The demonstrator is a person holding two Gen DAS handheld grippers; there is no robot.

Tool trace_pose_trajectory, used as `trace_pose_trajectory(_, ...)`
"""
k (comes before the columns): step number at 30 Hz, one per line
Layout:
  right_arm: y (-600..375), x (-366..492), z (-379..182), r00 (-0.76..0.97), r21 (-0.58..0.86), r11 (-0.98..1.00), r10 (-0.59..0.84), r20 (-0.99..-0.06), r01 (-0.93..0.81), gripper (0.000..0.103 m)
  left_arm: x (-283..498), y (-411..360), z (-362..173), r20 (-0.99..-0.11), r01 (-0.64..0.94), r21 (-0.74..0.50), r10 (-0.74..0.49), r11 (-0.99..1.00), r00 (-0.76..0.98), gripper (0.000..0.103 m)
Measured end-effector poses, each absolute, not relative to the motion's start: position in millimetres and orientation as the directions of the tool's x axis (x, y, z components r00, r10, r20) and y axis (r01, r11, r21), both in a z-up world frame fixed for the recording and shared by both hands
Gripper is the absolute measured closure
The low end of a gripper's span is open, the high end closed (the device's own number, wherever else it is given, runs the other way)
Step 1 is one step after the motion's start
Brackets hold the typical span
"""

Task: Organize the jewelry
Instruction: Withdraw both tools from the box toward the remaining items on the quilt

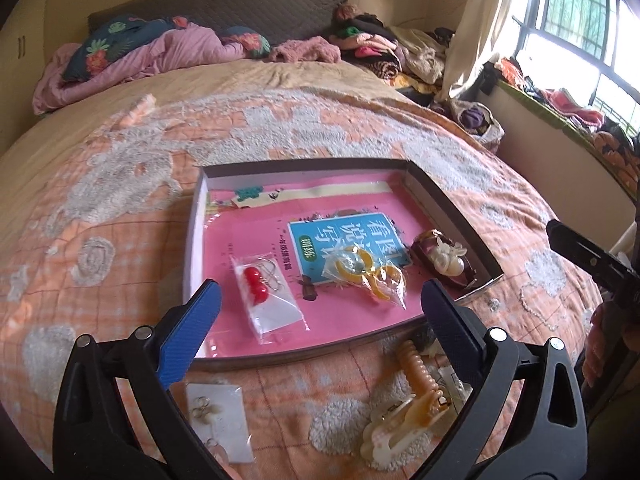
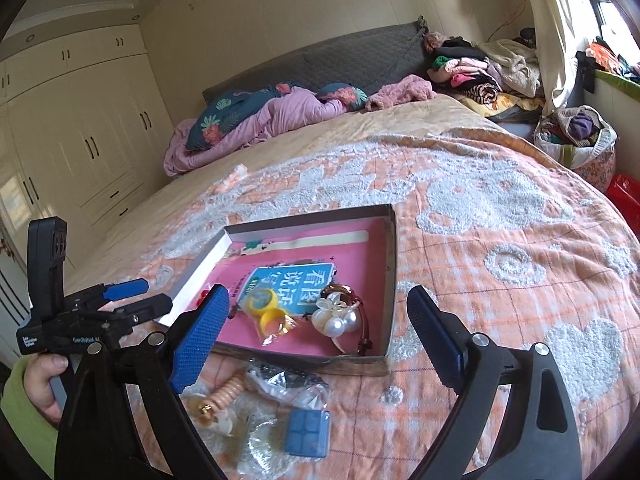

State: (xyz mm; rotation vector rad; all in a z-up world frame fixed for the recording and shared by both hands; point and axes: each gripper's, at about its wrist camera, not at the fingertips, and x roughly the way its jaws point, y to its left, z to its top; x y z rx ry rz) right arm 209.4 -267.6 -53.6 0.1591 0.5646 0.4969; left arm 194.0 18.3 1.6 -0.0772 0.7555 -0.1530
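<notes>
A shallow box point(image 1: 440, 196) point(image 2: 390, 272) lined with a pink booklet lies on the bed. Inside are bagged red bead earrings point(image 1: 257, 285), bagged yellow rings point(image 1: 372, 276) point(image 2: 269, 314) and a pearl flower hair clip point(image 1: 446, 258) point(image 2: 334, 316). My left gripper point(image 1: 320, 304) is open and empty above the box's near edge. My right gripper point(image 2: 318, 316) is open and empty above the box's near right corner. In front of the box lie a beige hair claw point(image 1: 416, 396) point(image 2: 224, 396), an earring card point(image 1: 218, 416), clear bags point(image 2: 288, 388) and a blue square piece point(image 2: 307, 432).
The bed has an orange and white textured blanket point(image 1: 120, 200) point(image 2: 500, 240). Pillows and a pink quilt point(image 1: 140, 56) lie at the head. Clothes piles point(image 2: 480, 68) sit at the far right by the window. White wardrobes point(image 2: 80, 128) stand left.
</notes>
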Motion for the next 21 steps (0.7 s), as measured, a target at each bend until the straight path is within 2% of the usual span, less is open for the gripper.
trace_pose_trajectory(21, -270.4, 166.3, -29.5, 0.747, 0.242, 0.864, 0.503, -0.436, -0.441, 0.013, 145.7, 47.9, 38.9, -0.600, 0.028, -0.193, -0.141, 0.981, 0.787, 0.010)
